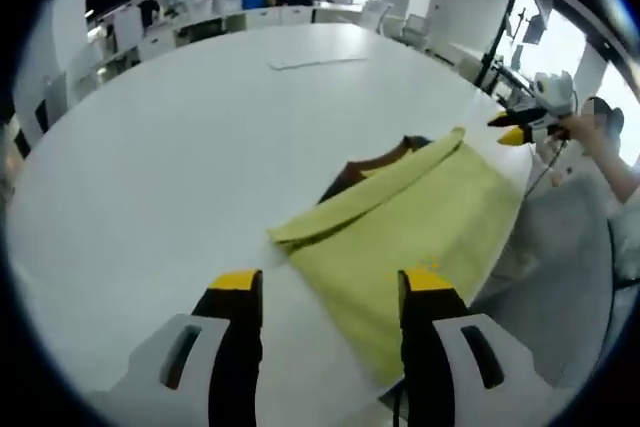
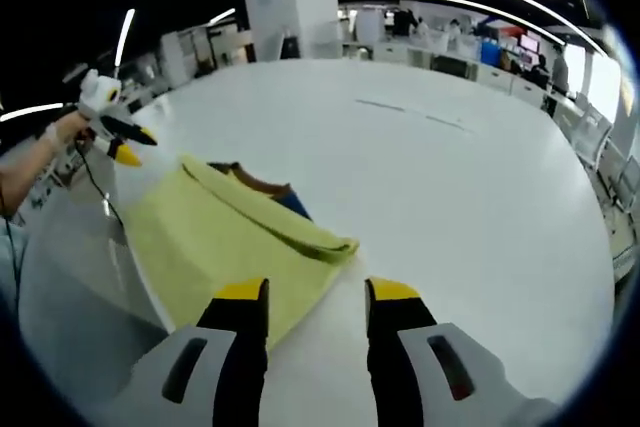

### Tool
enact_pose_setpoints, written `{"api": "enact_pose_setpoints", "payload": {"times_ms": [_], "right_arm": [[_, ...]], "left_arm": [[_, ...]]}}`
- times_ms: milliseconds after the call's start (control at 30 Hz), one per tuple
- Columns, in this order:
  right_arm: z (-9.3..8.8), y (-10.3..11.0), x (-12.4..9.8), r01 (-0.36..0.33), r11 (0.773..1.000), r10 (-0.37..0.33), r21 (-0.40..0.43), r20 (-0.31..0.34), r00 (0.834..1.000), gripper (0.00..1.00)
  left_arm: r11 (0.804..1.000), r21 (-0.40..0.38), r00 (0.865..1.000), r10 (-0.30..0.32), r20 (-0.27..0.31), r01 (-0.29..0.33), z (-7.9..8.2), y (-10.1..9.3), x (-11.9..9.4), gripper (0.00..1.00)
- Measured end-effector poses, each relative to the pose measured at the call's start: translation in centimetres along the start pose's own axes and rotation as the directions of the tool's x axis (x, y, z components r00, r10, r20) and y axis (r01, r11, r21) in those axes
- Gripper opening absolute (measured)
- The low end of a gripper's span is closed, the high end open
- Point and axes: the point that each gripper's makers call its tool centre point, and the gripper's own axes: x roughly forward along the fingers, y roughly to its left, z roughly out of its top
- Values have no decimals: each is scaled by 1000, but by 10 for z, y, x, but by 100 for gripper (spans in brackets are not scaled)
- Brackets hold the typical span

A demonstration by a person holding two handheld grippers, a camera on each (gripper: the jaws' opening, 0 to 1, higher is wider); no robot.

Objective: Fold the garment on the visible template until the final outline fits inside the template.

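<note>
White table (image 1: 180, 167), yellow garment (image 1: 420, 227) folded over, dark collar showing, both tongs released

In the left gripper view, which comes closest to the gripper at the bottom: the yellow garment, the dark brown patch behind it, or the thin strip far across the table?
From the left gripper, nearest first:
1. Yellow garment, just ahead of the jaws, towards the right.
2. Dark brown patch, peeking out behind the garment's folded edge.
3. Thin strip, far across the white table, near its far edge.
</note>
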Motion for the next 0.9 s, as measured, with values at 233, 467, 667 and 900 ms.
{"api": "enact_pose_setpoints", "payload": {"times_ms": [233, 467, 667, 900], "right_arm": [[-9, 7, -6, -11, 1000, 11, 15, -7, 1000, 39], [-16, 15, -7, -29, 1000, 29, 10, -25, 999, 41], [-23, 21, -9, -45, 999, 46, 13, -49, 998, 40], [-31, 25, -11, -60, 998, 61, 19, -65, 996, 38]], "left_arm": [[1000, -23, 1000, -9, 5, 9, -8, -8, -3, 52], [999, -33, 1000, -21, 1, 21, -14, -15, -6, 53], [999, -46, 1000, -22, -7, 22, -21, -17, -9, 53], [998, -63, 1000, -26, -15, 25, -31, -19, -10, 52]]}}
